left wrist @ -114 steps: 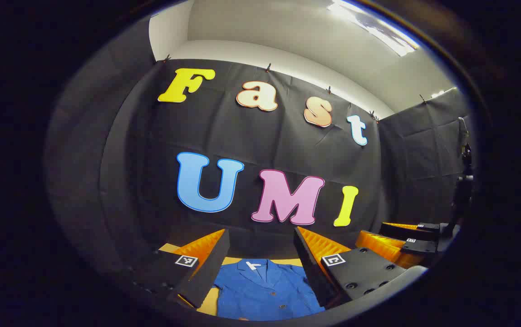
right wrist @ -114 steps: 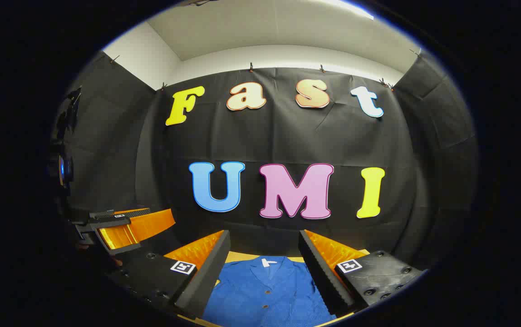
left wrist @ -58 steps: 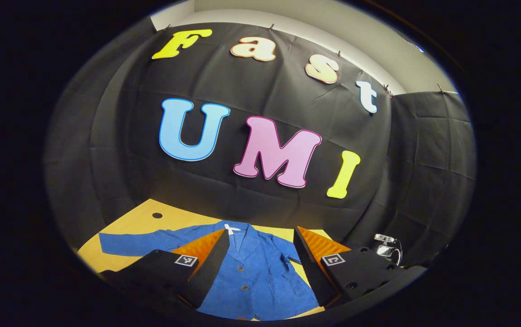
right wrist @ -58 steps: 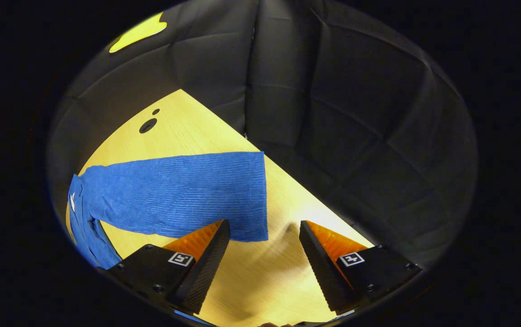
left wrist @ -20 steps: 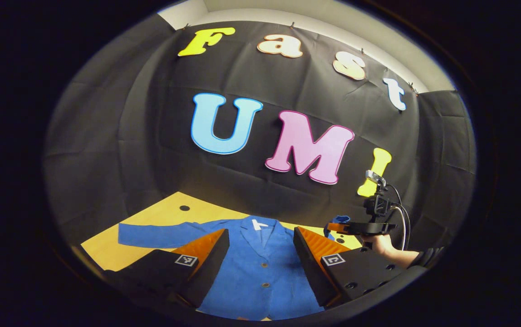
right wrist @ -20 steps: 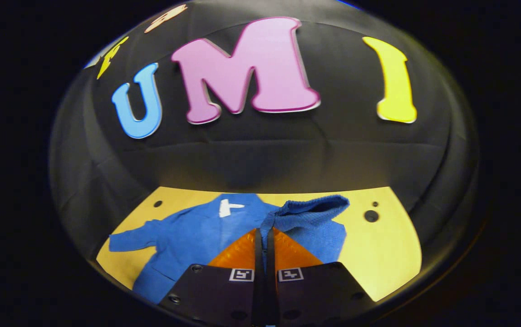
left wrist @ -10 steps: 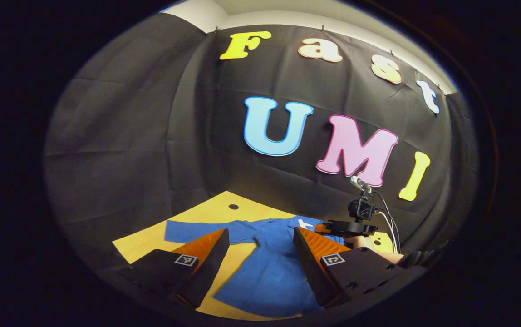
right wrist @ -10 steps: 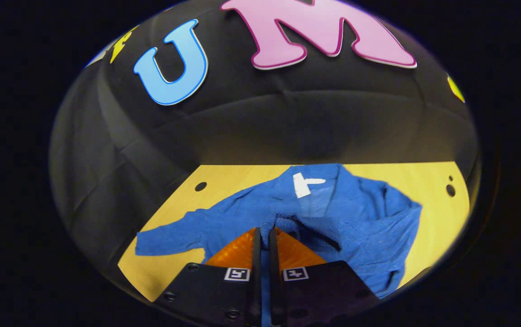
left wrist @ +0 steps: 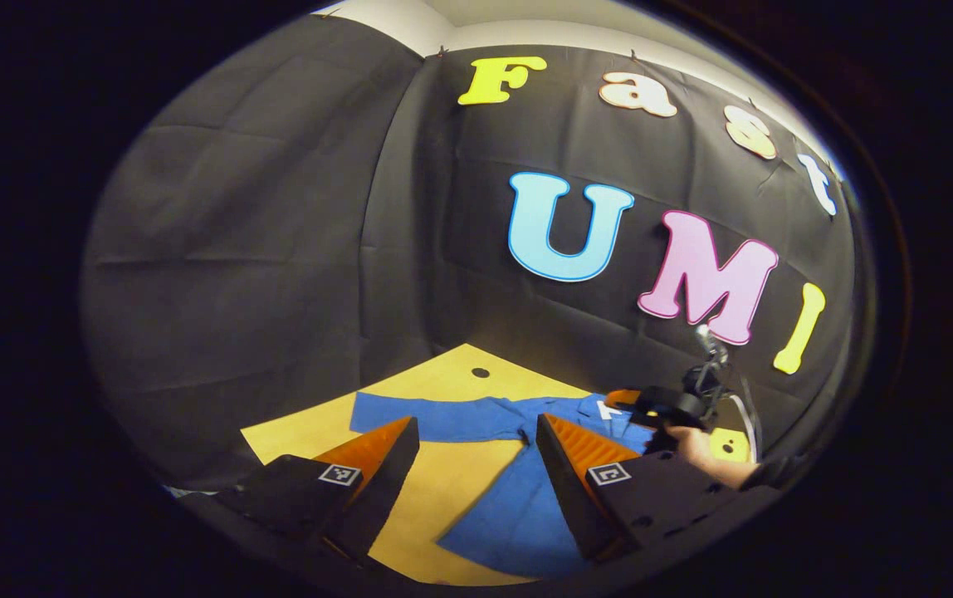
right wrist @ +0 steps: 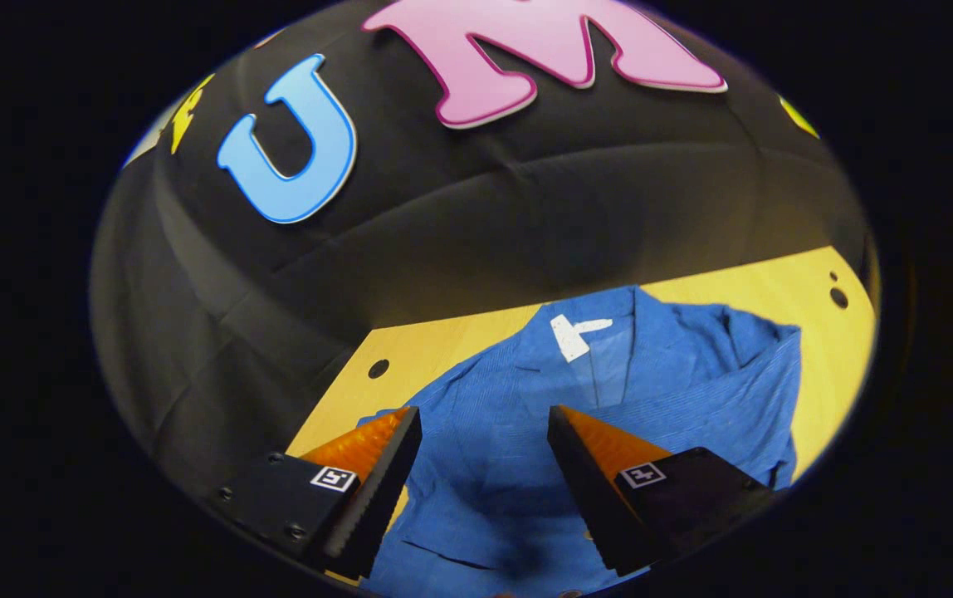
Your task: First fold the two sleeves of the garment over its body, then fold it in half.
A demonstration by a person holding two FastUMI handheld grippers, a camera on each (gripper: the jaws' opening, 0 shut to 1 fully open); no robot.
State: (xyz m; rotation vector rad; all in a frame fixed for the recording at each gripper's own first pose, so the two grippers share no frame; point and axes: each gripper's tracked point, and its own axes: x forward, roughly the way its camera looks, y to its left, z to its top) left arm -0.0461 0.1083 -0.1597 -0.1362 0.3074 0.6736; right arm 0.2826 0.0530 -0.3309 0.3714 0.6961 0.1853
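Note:
A blue button-up jacket (right wrist: 485, 390) lies face up on the wooden table (right wrist: 410, 349), its white neck label (right wrist: 576, 334) toward the wall. One sleeve (right wrist: 734, 365) lies folded over the body at the right of the right gripper view. My right gripper (right wrist: 483, 411) hovers open just above the chest, nothing between its fingers. In the left gripper view the other sleeve (left wrist: 435, 415) stretches out flat to the left. My left gripper (left wrist: 475, 423) is open above the table beside the jacket's body (left wrist: 518, 507). The right gripper (left wrist: 638, 404) and the hand (left wrist: 696, 453) holding it show farther right.
Black cloth walls close off the table on the far side and the left. Small round holes (right wrist: 378, 368) (left wrist: 481, 372) mark the tabletop near the back edge. Bare wood (left wrist: 310, 428) lies left of the outstretched sleeve.
The right gripper carried the sleeve over the jacket's body, then opened and let it go. The left gripper swung left, bringing the outstretched sleeve into its view.

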